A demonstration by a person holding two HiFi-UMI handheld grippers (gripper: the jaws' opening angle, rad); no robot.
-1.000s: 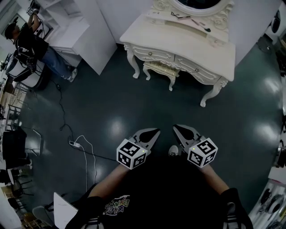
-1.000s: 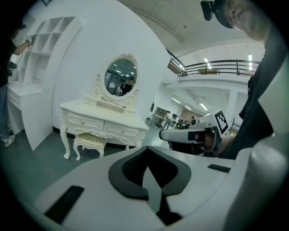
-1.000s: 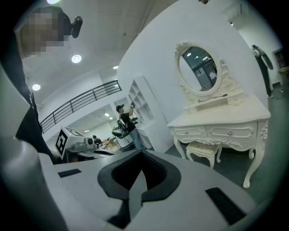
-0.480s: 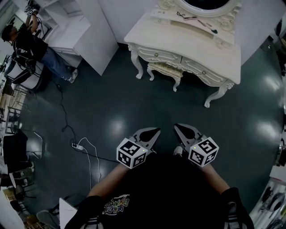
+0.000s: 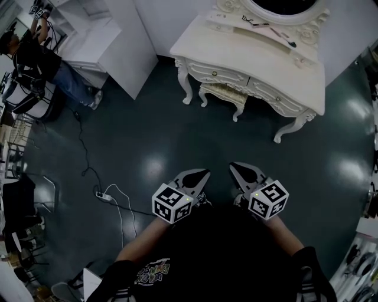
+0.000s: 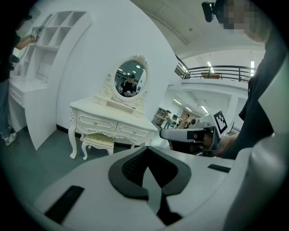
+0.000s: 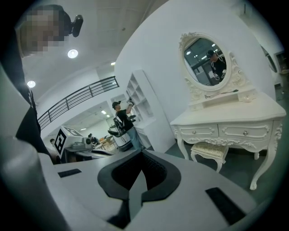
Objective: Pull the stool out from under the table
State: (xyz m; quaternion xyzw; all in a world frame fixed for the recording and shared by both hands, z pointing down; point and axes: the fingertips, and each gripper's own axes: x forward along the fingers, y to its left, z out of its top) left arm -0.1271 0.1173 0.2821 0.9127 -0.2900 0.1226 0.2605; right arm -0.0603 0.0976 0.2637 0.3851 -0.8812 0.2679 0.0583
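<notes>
A cream stool (image 5: 223, 93) with carved legs sits tucked under the white dressing table (image 5: 307, 79), its seat half hidden below the drawers. The stool (image 6: 98, 140) shows in the left gripper view and, as the stool (image 7: 208, 151), in the right gripper view, well ahead of the jaws. My left gripper (image 5: 202, 174) and right gripper (image 5: 234, 168) hover side by side over the dark floor, far short of the table. Both are shut with nothing between their jaws.
A white shelf unit (image 5: 112, 41) stands left of the table, with a person (image 5: 41, 59) working at it. A power strip and white cable (image 5: 106, 193) lie on the floor to my left. An oval mirror (image 5: 283, 7) tops the table. Chairs (image 5: 23, 194) line the left edge.
The table and stool have shifted lower and to the right in the head view as I walk toward them. Both grippers stay shut and keep their places in front of me.
</notes>
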